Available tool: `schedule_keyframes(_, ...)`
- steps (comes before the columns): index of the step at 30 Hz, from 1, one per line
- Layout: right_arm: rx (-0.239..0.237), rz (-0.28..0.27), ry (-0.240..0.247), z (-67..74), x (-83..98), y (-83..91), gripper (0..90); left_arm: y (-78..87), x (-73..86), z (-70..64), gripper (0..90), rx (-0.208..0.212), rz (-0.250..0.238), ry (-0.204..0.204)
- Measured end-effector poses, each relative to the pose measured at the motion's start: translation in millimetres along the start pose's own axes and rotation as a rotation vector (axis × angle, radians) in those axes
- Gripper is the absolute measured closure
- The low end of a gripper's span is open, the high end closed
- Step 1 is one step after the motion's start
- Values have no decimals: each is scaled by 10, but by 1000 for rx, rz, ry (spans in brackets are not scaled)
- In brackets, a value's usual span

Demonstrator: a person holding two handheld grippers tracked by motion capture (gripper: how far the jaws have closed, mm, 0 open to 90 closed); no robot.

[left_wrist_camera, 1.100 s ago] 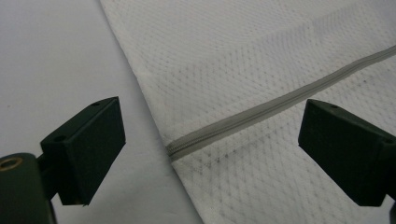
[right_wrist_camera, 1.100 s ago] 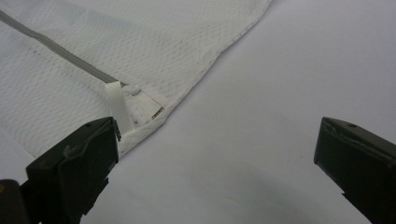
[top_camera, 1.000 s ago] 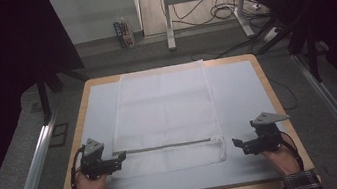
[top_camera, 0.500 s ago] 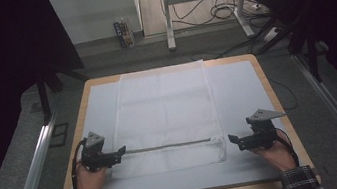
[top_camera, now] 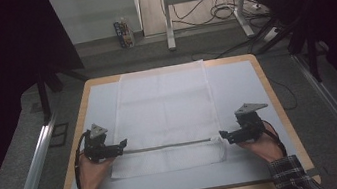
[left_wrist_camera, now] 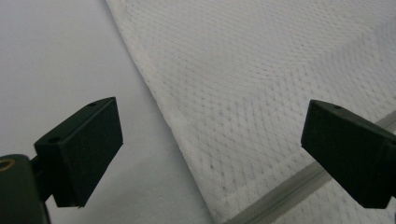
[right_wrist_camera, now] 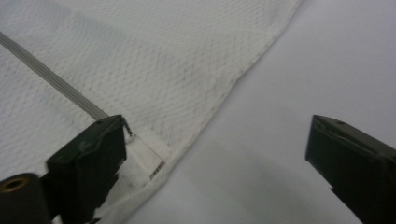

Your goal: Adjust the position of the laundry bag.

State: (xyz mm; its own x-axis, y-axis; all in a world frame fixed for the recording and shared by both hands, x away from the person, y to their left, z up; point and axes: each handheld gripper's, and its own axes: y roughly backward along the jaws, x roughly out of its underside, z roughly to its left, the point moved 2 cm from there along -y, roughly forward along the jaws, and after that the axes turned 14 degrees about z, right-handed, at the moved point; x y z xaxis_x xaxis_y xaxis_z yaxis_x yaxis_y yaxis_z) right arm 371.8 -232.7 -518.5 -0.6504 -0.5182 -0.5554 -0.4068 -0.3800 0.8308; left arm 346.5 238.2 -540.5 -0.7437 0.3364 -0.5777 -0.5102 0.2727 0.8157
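A wood-edged counter [top_camera: 272, 90] with a pale grey top carries a white mesh bag [top_camera: 166, 110], which lies flat along the middle from the far edge toward the near side. A grey zipper [top_camera: 166, 146] crosses the bag near its near end, running left to right.

2 hands in plaid sleeves come in from the near edge. The left tool [top_camera: 122, 144] sits at the bag's left edge, level with the zipper; the right tool [top_camera: 223, 134] sits at the right edge, by the zipper's end.

The left gripper view shows its jaws wide, spanning the bag's hem. The right gripper view shows jaws wide too, with the zipper pull [right_wrist_camera: 140, 156] beside one jaw.
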Motion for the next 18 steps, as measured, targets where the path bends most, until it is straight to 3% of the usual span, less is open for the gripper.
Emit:
schedule_keyframes(5, -56, 9, -23, -29, -69, -66, 206, -39, -62, 13, 75, 1, 3, -2)
schedule_keyframes(9, -44, 15, -28, -58, -110, -100, 269, -58, -106, 23, 112, -14, 7, 5)
schedule_keyframes(18, -15, 36, -19, -102, -282, -220, 402, -58, -141, 123, 299, 11, -30, 50)
